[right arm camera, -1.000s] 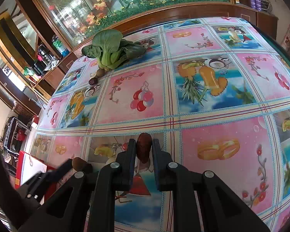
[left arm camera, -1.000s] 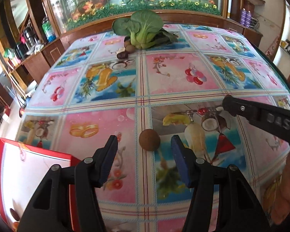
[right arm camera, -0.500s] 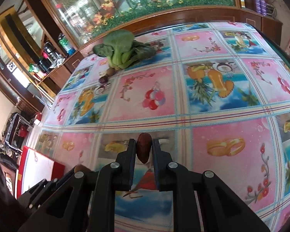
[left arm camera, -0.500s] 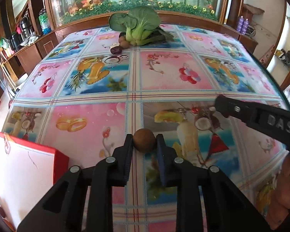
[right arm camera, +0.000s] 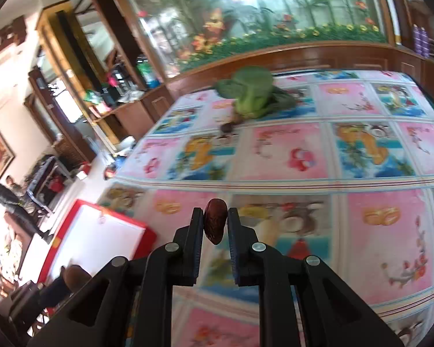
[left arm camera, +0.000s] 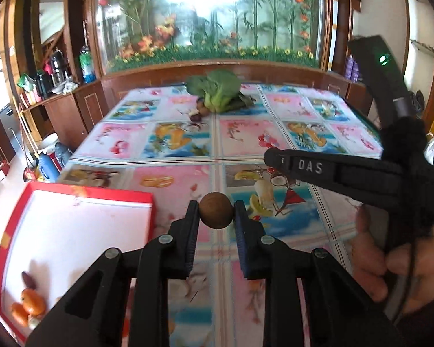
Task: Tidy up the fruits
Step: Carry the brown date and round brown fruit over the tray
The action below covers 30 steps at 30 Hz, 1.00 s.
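My left gripper point(left arm camera: 216, 211) is shut on a round brown fruit point(left arm camera: 216, 210), lifted off the patterned tablecloth. My right gripper point(right arm camera: 215, 221) is shut on a dark red oblong fruit point(right arm camera: 215, 220), also raised above the table. In the left wrist view the right gripper point(left arm camera: 280, 160) reaches in from the right, with a hand point(left arm camera: 390, 263) on its handle. A red-rimmed white box point(left arm camera: 72, 231) lies at the left table edge, holding orange fruits point(left arm camera: 29, 306) and a dark red one point(left arm camera: 29, 279); the box point(right arm camera: 101, 240) also shows lower left in the right wrist view.
A green leafy vegetable point(left arm camera: 217, 91) lies at the far end of the table with a few small dark fruits point(left arm camera: 198, 112) beside it. A wooden cabinet with bottles point(left arm camera: 52, 72) stands left. People point(right arm camera: 5, 196) stand far off left.
The left gripper closed on the round brown fruit and lifted it, drifting toward the red box. The right gripper, holding its dark red fruit, rose and swung left as well.
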### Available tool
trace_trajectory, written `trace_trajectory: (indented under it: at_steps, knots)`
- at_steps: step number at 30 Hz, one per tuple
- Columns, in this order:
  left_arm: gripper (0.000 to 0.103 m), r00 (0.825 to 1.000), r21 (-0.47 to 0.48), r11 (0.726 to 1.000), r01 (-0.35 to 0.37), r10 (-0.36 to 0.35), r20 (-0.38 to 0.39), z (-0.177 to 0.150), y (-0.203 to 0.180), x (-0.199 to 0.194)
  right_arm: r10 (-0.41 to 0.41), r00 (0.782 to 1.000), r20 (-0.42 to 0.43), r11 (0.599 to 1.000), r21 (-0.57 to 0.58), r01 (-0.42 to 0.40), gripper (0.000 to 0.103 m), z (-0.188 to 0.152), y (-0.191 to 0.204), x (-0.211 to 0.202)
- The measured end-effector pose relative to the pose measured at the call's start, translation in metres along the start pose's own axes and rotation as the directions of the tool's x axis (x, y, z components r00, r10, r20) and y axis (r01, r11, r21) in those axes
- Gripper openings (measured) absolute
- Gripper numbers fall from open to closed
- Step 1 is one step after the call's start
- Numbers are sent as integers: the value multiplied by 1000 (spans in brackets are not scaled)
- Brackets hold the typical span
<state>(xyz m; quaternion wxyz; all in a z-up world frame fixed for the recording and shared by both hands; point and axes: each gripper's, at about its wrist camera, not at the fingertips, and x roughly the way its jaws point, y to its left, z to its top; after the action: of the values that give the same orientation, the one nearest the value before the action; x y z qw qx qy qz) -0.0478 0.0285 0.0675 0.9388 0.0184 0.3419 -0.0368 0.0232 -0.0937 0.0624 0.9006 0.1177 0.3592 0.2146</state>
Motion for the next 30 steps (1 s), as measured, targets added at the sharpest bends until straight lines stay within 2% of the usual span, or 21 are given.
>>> trace_trajectory:
  at_steps: [4,8,15,22,27,30]
  knots:
    - [26,998,-30,999,-39,41,47,-11,24,-32,65,998,1,996,-64,-65,15,-13,26,0]
    - [26,992,-67,993,-92,98,85,-20,51,-58,90,996,6,986,-138,-88,14,-25,49,2]
    - [26,974,-138,975,-174,191,119,-35,93,-83,149,989,5,979,-143,-147,14,-34,68,2]
    - [26,958,-217,948,-233,262,116,-51,136,-95,247,968,-40,964,-91,-250,14,-40,102,21]
    - [26,946,-249,929,-276,308,102,-52,157,-94,336,937,-92,941,-14,-339,14,-43,140,51]
    - [26,934,-254,918,-305,340,106,-49,164,-95,363,915,-177,930,8,-367,14,-53,153,70]
